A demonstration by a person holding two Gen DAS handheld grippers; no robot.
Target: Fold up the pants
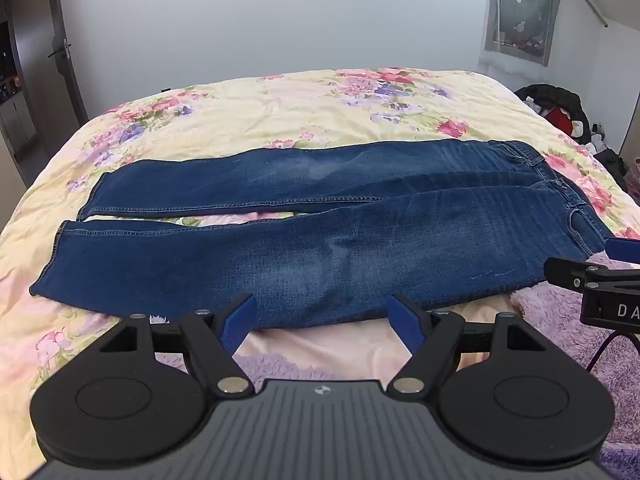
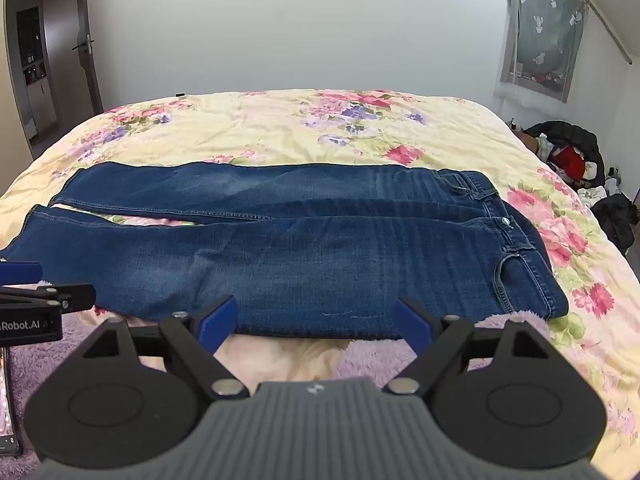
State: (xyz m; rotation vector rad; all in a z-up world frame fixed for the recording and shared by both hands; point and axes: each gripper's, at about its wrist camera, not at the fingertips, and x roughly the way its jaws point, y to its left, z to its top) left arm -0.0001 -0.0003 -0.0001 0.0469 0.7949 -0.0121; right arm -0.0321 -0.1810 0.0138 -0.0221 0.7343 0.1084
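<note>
The left gripper (image 1: 323,322) stands wide open, its blue-padded fingers (image 1: 239,322) spread far apart with nothing between them. It hovers at the near edge of the blue jeans (image 1: 320,232); whether the pads touch the denim cannot be told. The right gripper (image 2: 316,322) is spread just as wide and holds nothing either, its blue pads (image 2: 414,326) level with the near hem of the same leg.

The jeans lie flat and unfolded just ahead of both grippers on the floral bedspread (image 1: 280,112), legs running to the left, waistband (image 2: 516,236) to the right of the right gripper. A fuzzy purple blanket (image 2: 360,350) lies beneath the grippers, under the jeans' near edge. Each gripper shows at the edge of the other's view, side by side.
</note>
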